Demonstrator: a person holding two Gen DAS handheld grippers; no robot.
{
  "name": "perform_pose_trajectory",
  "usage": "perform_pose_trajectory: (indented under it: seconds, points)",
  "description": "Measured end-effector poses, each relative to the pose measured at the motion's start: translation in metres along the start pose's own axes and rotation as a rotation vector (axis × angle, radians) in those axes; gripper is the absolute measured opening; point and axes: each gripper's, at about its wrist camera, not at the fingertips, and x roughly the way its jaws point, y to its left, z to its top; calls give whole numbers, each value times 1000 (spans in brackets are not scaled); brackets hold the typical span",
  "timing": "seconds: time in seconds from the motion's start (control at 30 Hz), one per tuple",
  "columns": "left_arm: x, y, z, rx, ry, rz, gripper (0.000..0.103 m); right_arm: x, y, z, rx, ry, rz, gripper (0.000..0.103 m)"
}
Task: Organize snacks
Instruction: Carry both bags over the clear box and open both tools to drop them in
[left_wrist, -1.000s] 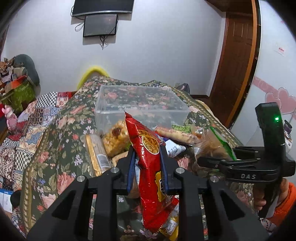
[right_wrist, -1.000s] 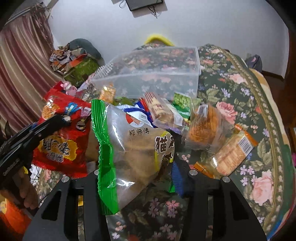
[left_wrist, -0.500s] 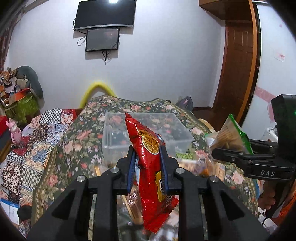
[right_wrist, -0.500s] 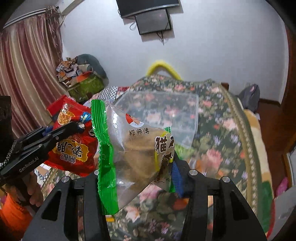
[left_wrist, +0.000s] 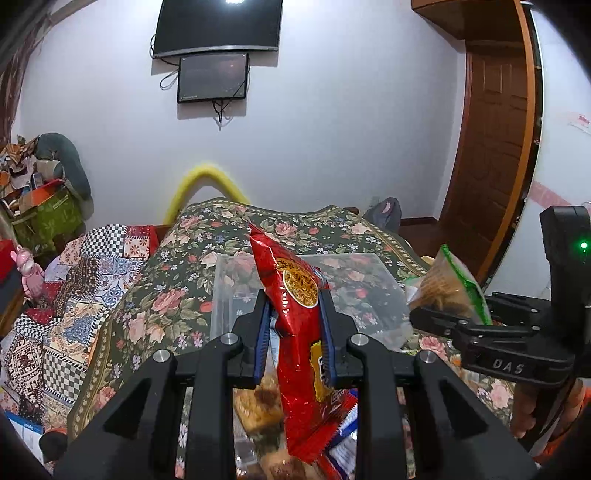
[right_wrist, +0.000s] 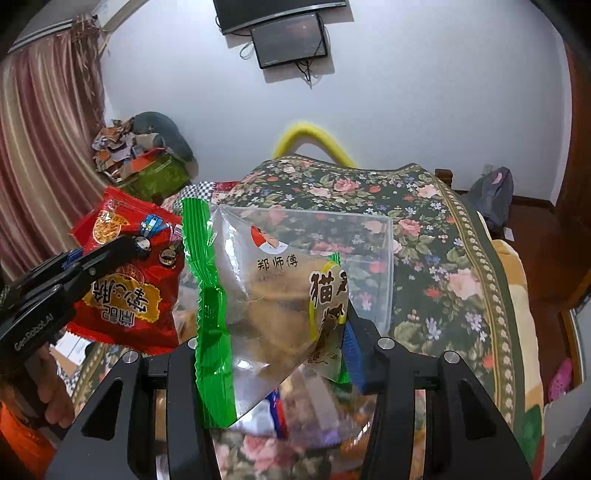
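Both packets have risen off the snack pile since a second ago. Left gripper clamps the red chip bag; right gripper pinches the green-edged pastry packet. Clear plastic bin lies straight ahead, below both.

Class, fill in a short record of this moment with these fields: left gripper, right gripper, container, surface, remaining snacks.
left gripper: left gripper shut on a red snack bag, held upright above the bed
right gripper: right gripper shut on a clear packet with a green edge
container: clear plastic box beyond both grippers; no snacks visible inside
surface: bed with a floral bedspread
remaining snacks: several packets lie below the grippers, partly hidden and blurred
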Motion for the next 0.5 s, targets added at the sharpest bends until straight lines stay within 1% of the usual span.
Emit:
perform_pose_trajectory:
  seconds: [0.2,0.5]
  points:
    - [31,0,10,4,18,33,24,20,3,11,-22,16,-35,44]
    - [76,1,26,-4,51,54,24,49,0,22,-55,57,-94,44]
